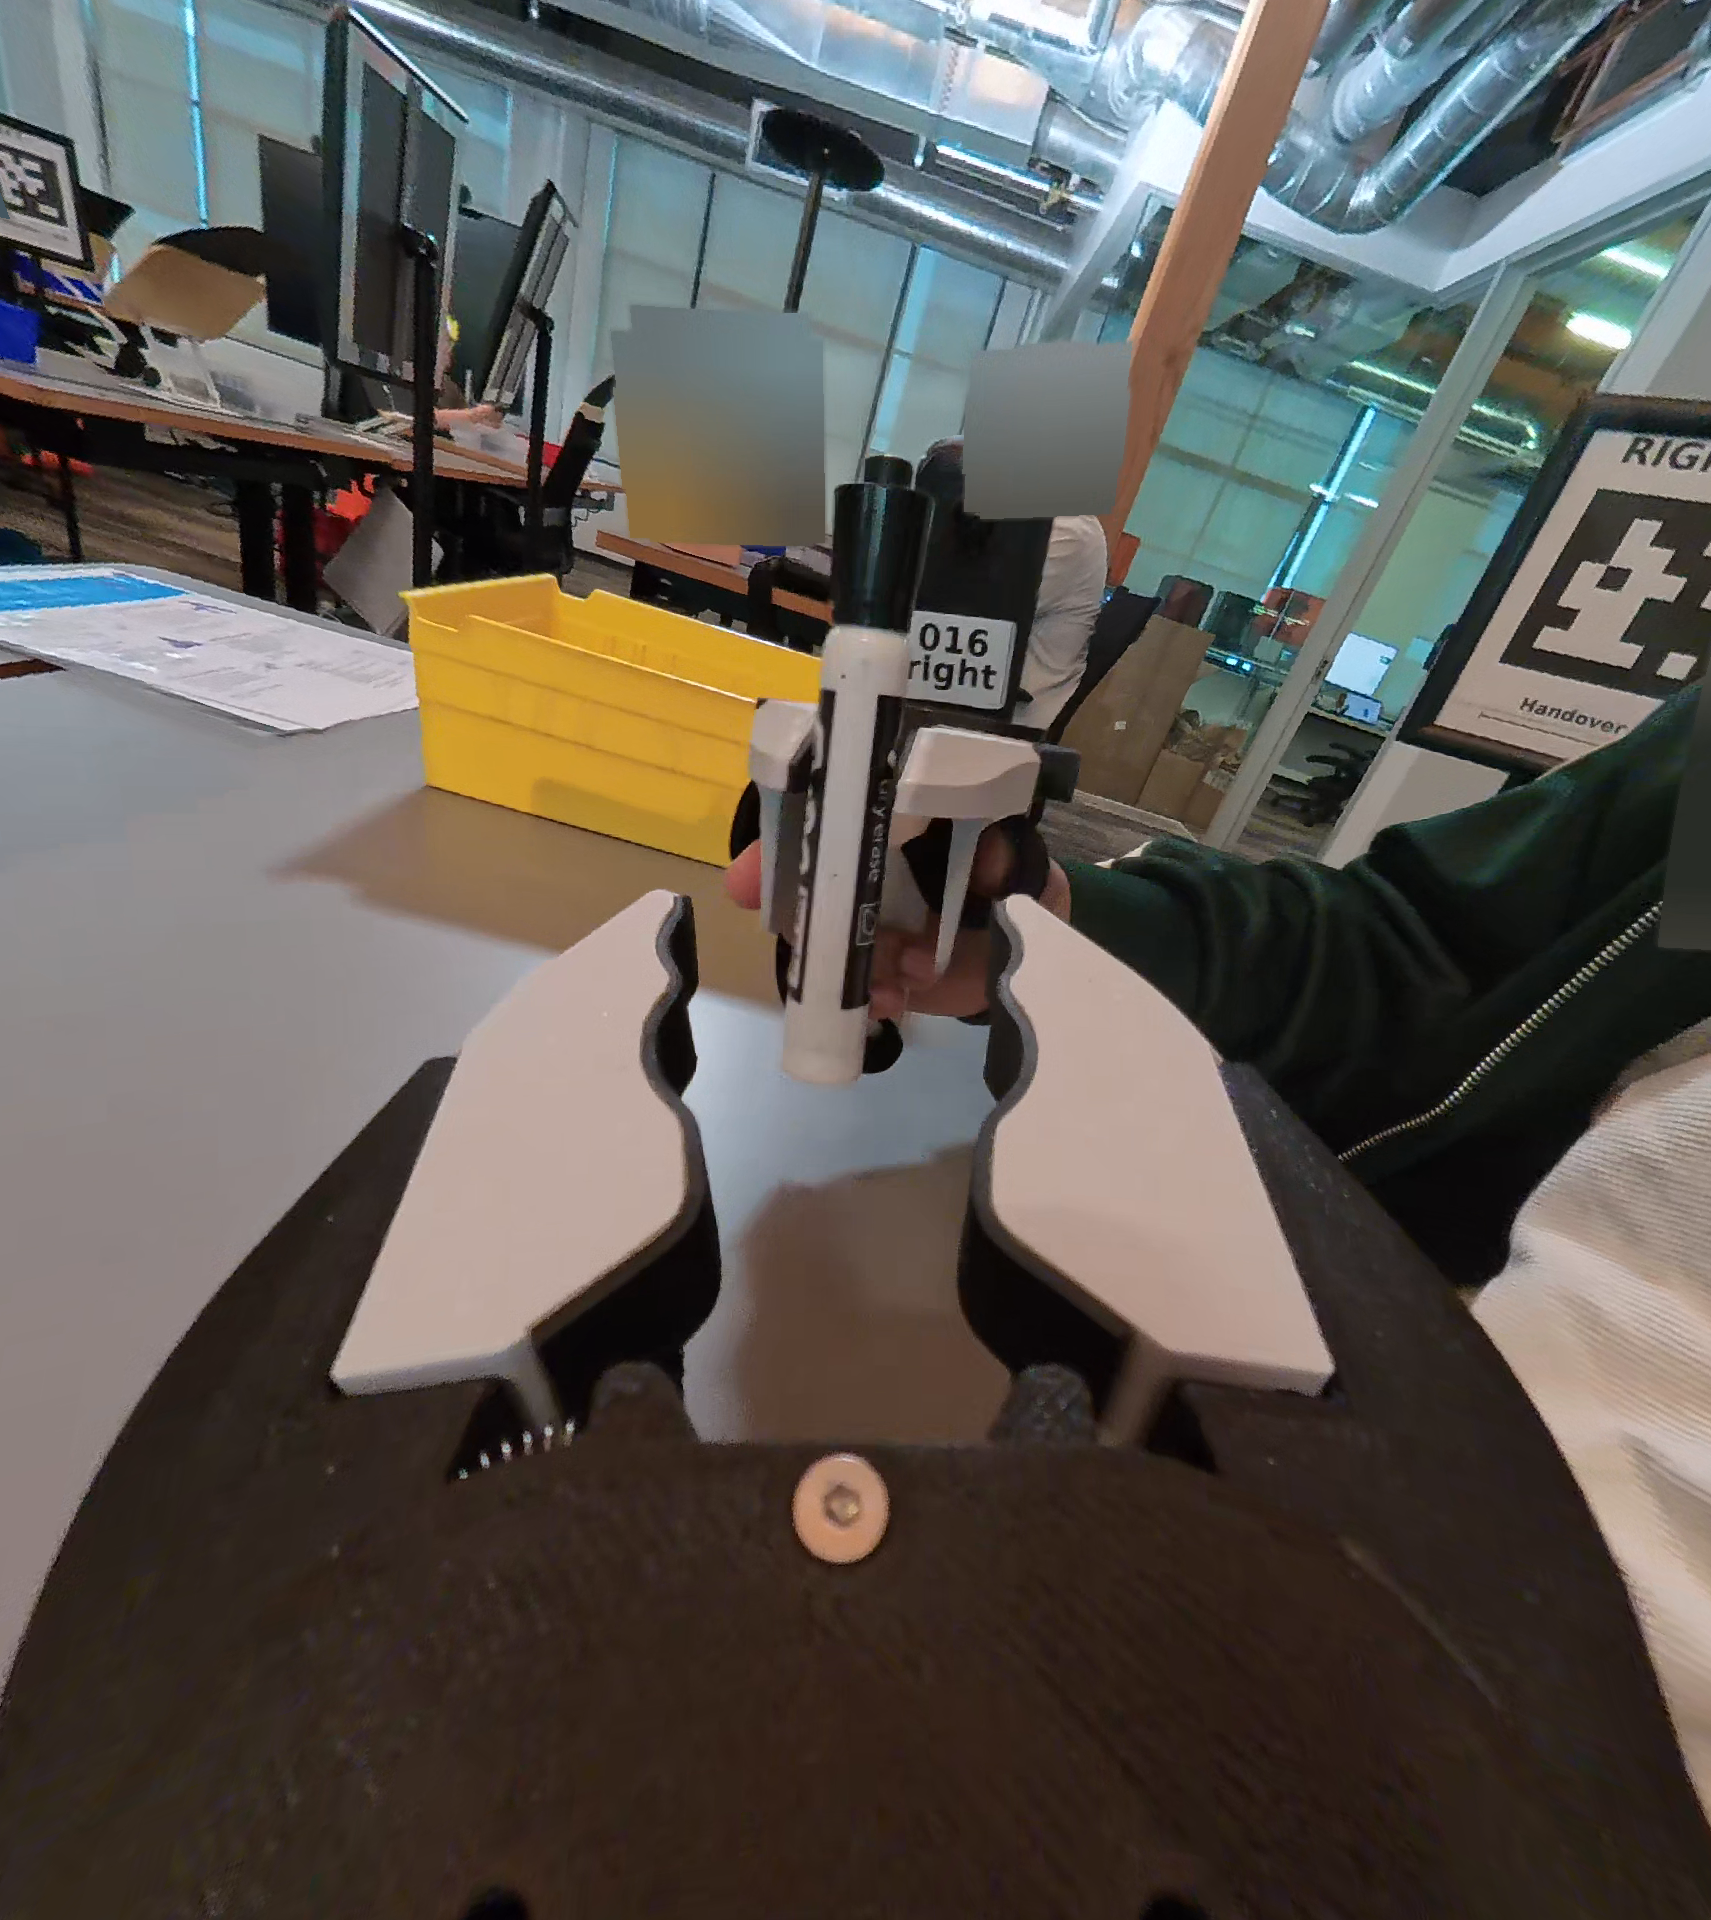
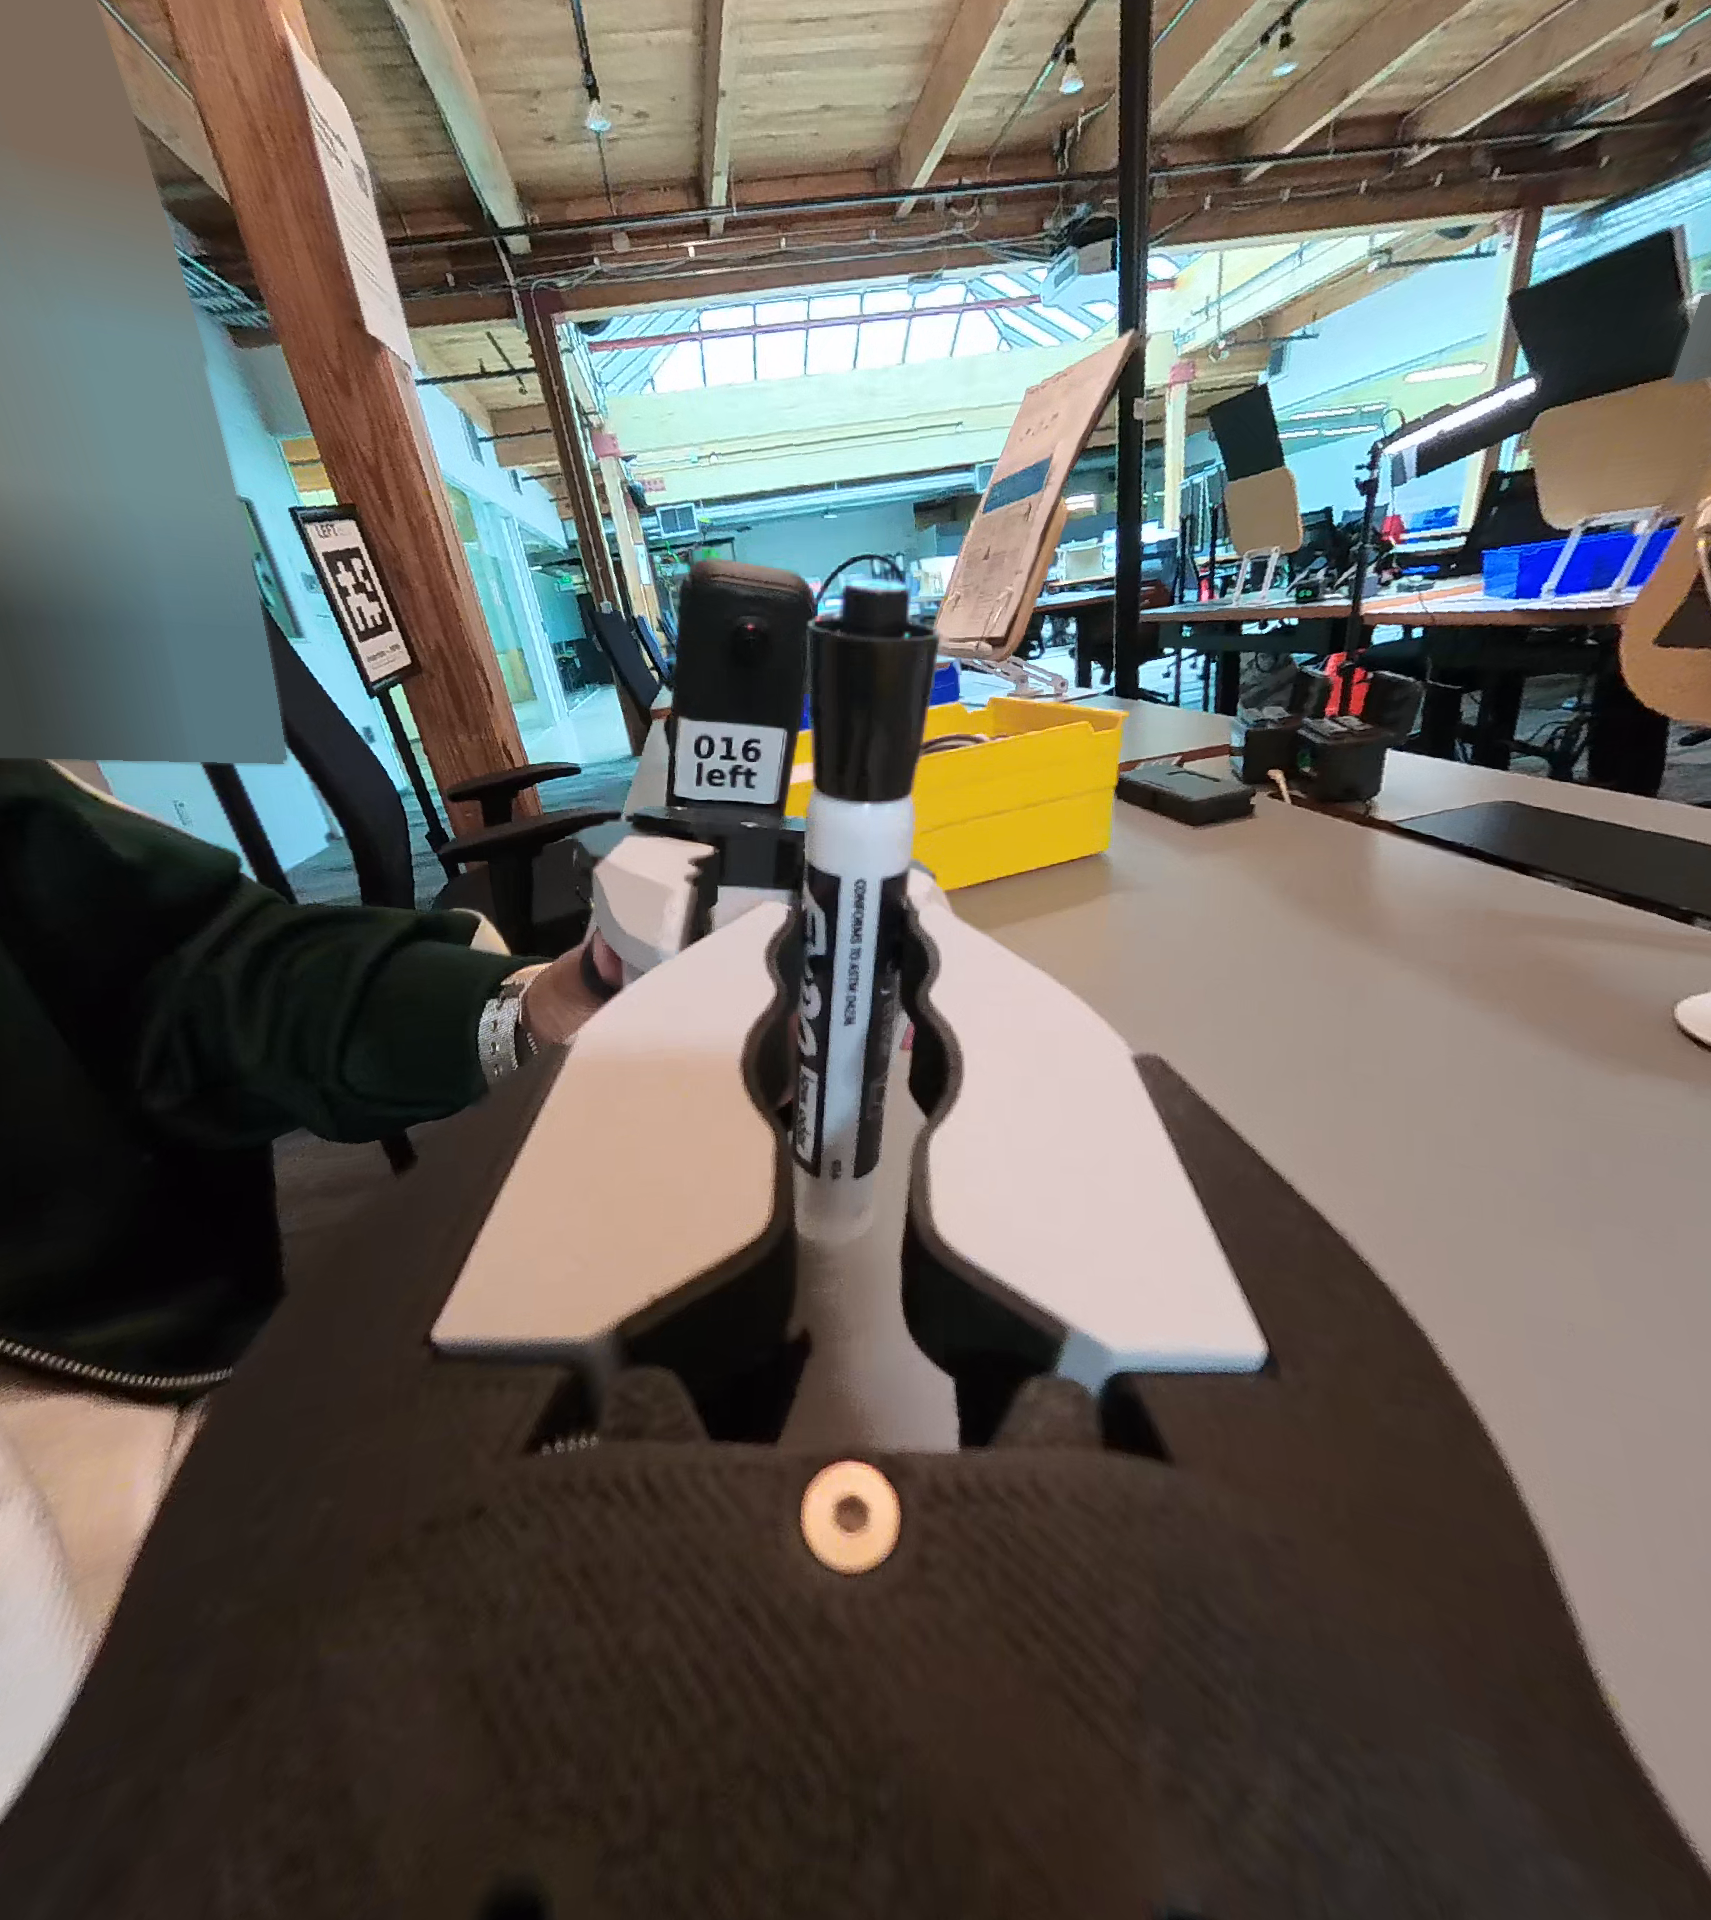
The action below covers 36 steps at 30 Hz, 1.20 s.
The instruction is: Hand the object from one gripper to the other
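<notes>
My right tongs (image 2: 846, 1029) are clamped on the marker (image 2: 856, 935), which stands upright between the two white plastic fingers. The wavy black rubber pads (image 2: 770, 1039) press its barrel on both sides. The marker is a smooth white cylinder with a black printed band and a glossy black cap on top; its blunt white bottom end hangs below the grip, clear of the bench (image 2: 1350, 1091).

From the left wrist view my left tongs (image 1: 843, 997) stand wide apart, with nothing between the fingers. They are flat matte-white plates with scalloped black inner edges, set in a coarse, ribbed black printed body. The marker (image 1: 846, 831) sits just beyond their tips, held by the right tongs (image 1: 856, 821) facing me, and I see no contact with my left fingers. A hand (image 1: 908, 956) in a dark green zipped sleeve (image 1: 1402, 987) grips the handle behind the right tongs.

In the right wrist view the left tongs (image 2: 685, 904) sit just behind and left of the marker, partly hidden by my own left finger, with a black camera block above them.

The bench is a smooth grey slab. A yellow plastic bin (image 1: 581, 717) with stepped walls rests on it behind the marker, and printed paper sheets (image 1: 176, 644) lie flat at the far left.
</notes>
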{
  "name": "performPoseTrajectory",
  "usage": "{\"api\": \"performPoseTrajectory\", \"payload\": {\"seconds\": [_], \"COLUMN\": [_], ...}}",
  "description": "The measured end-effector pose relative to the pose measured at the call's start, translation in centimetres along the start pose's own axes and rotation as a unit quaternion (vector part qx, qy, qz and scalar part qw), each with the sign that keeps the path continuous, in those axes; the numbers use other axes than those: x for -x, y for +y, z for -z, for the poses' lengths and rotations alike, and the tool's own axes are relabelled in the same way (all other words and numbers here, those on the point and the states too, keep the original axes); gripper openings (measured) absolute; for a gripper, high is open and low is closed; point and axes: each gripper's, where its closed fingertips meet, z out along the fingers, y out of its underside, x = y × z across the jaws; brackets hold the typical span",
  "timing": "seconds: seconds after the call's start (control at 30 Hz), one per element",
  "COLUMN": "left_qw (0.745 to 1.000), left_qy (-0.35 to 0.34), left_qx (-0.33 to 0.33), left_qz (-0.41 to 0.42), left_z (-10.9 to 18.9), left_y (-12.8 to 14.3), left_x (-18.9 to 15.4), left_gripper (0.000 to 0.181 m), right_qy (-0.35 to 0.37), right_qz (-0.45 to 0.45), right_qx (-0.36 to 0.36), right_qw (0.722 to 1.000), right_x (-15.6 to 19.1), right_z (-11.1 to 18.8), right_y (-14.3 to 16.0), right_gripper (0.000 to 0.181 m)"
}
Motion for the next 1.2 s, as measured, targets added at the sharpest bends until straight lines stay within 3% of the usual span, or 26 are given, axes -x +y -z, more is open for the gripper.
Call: {"api": "performPoseTrajectory", "payload": {"seconds": [0.3, 0.53, 0.73, 1.0, 1.03, 1.1, 1.2], "left_qw": [1.000, 1.000, 1.000, 1.000, 1.000, 0.999, 0.999], "left_qy": [-0.013, -0.017, -0.022, 0.014, 0.019, 0.040, 0.041], "left_qx": [0.012, 0.013, -0.012, 0.004, 0.007, 0.016, 0.027], "left_qz": [0.023, -0.005, -0.010, 0.018, 0.017, 0.012, 0.003], "left_z": [-2.0, -2.8, -1.5, -1.9, -2.1, -2.3, -2.5], "left_y": [3.6, 4.0, 2.8, 4.1, 4.2, 4.4, 4.6], "left_x": [-5.7, -10.0, -9.8, -8.7, -8.8, -9.3, -9.5], "left_gripper": [0.054, 0.052, 0.043, 0.030, 0.027, 0.000, 0.000], "right_qy": [-0.006, -0.043, -0.067, -0.059, -0.057, -0.053, -0.054], "right_qz": [-0.013, -0.022, -0.019, -0.016, -0.015, -0.014, -0.020], "right_qx": [-0.005, -0.013, 0.011, 0.029, 0.032, 0.036, 0.033], "right_qw": [1.000, 0.999, 0.997, 0.998, 0.998, 0.998, 0.998], "right_x": [6.1, 9.2, 10.1, 9.8, 9.7, 9.5, 9.5], "right_z": [4.2, 4.0, 2.9, 2.9, 3.0, 3.2, 3.3], "right_y": [-0.5, -1.9, -1.8, -0.2, -0.1, 0.1, 0.2], "right_gripper": [0.021, 0.019, 0.019, 0.019, 0.019, 0.019, 0.019]}}
